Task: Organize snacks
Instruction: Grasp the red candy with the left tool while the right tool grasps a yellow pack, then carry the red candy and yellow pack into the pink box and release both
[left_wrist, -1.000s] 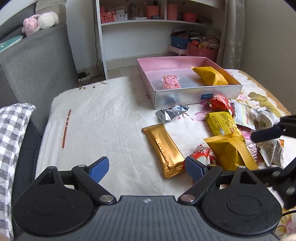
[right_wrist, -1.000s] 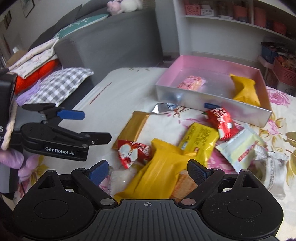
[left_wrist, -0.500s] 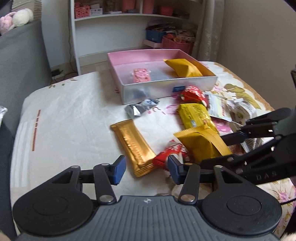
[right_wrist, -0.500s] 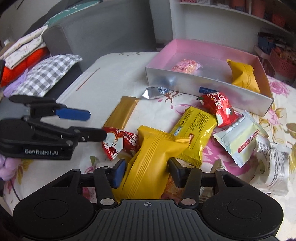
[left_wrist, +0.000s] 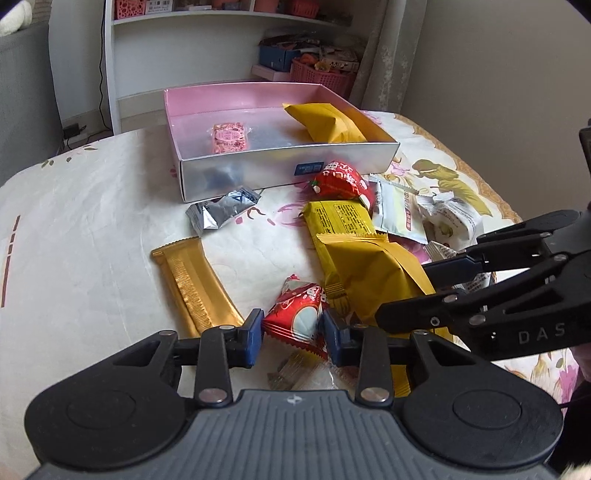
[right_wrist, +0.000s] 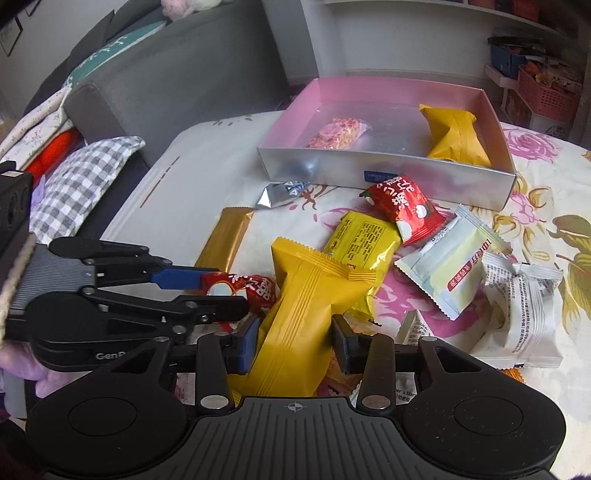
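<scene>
Snacks lie scattered on a counter (left_wrist: 92, 229) draped in a floral cloth, in front of a pink-lined box (left_wrist: 284, 168). A second ago both grippers stood wide open above the pile; now each has come in over a packet and narrowed its jaws around it. The left gripper (left_wrist: 293, 334) is closing on the small red packet (left_wrist: 295, 321), whose sides meet the blue pads, so it looks pinched, though the jaws have not finished moving. The right gripper (right_wrist: 293, 341) is likewise closing around the long yellow pouch (right_wrist: 299, 314), which fills the gap between its fingers, both pads against the wrapper. For the task this means two pickups are under way at once, and the likely next step is lifting both packets toward the box. Counting what shows: the box holds two items, a pink bar (left_wrist: 229, 137) and a yellow pouch (left_wrist: 325, 123) leaning on its right wall. Outside it, from the right wrist view, there are two red packets (the gripped one and another (right_wrist: 402, 208) just in front of the box), two yellow packs (the gripped pouch and a flat printed one (right_wrist: 362, 240) partly under it), one gold bar (left_wrist: 195, 291), one silver sachet (left_wrist: 221, 212), one pale green-white sachet (right_wrist: 447, 271) and one white crinkled packet (right_wrist: 524, 317). A few more wrappers peek from beneath the pile near the grippers; how many I cannot tell.
</scene>
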